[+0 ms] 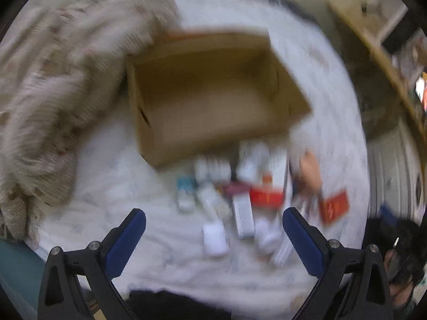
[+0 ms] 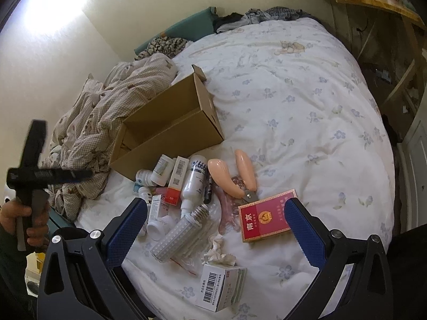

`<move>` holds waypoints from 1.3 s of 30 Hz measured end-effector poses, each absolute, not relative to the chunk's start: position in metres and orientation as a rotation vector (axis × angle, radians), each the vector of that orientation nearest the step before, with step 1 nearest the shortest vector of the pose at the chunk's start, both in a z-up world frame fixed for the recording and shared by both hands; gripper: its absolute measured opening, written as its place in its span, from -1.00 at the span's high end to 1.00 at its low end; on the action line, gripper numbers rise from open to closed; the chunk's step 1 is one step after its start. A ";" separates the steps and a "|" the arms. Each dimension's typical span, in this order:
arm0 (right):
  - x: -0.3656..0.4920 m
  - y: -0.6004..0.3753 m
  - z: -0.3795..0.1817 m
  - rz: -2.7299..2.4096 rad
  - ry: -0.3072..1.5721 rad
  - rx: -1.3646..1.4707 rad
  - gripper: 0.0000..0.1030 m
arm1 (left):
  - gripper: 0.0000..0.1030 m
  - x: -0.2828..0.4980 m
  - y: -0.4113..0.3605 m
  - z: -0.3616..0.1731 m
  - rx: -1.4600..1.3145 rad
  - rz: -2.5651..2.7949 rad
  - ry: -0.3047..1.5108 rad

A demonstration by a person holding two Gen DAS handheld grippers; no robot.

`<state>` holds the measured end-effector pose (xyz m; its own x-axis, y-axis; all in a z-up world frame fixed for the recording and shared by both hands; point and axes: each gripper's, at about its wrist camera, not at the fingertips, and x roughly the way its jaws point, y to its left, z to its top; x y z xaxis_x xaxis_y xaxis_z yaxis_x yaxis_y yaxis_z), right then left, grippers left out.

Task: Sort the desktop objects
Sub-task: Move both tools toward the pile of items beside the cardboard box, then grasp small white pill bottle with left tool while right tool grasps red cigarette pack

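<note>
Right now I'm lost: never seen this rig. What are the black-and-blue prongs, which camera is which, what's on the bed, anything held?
No robot arm here: a person holds a two-finger gripper in each hand, each with a fisheye camera looking along its fingers. The blurred picture comes from the left gripper, the sharp one from the right gripper. Both are open and hold nothing. On the floral bedsheet lie an open cardboard box, white bottles, an LED corn bulb, a red cigarette pack, peach-handled pliers, a barcoded white carton and a crumpled tissue. At the right view's left edge, the person's hand grips the left tool's handle.
</note>
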<state>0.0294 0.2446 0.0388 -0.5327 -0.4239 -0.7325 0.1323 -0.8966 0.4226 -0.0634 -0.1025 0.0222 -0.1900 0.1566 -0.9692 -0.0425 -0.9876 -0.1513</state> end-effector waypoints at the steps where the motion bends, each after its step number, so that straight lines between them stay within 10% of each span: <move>1: 0.029 0.245 0.038 -2.453 -0.460 1.307 -0.99 | -0.91 -0.064 -0.097 0.013 -1.938 2.299 -0.098; 6: 0.029 0.249 0.034 -2.466 -0.441 1.325 -0.99 | -0.27 -0.068 -0.082 -0.050 -2.194 2.076 -0.029; 13: 0.021 0.271 0.031 -2.498 -0.536 1.367 -0.99 | -0.26 -0.062 -0.078 -0.086 -2.316 1.957 0.037; 17: 0.009 0.302 0.028 -2.609 -0.569 1.455 -0.99 | 0.23 -0.066 -0.073 -0.081 -2.286 1.981 0.087; 21: -0.008 0.307 0.000 -2.540 -0.535 1.683 -0.99 | 0.23 -0.062 -0.071 -0.073 -2.280 1.975 0.186; 29: -0.010 0.221 -0.045 -2.406 0.215 1.822 -0.99 | 0.23 -0.062 -0.086 -0.045 -2.255 2.011 0.157; 39: -0.029 0.215 -0.086 -2.309 0.187 1.952 -0.96 | 0.24 -0.045 -0.111 0.048 -2.109 2.098 0.152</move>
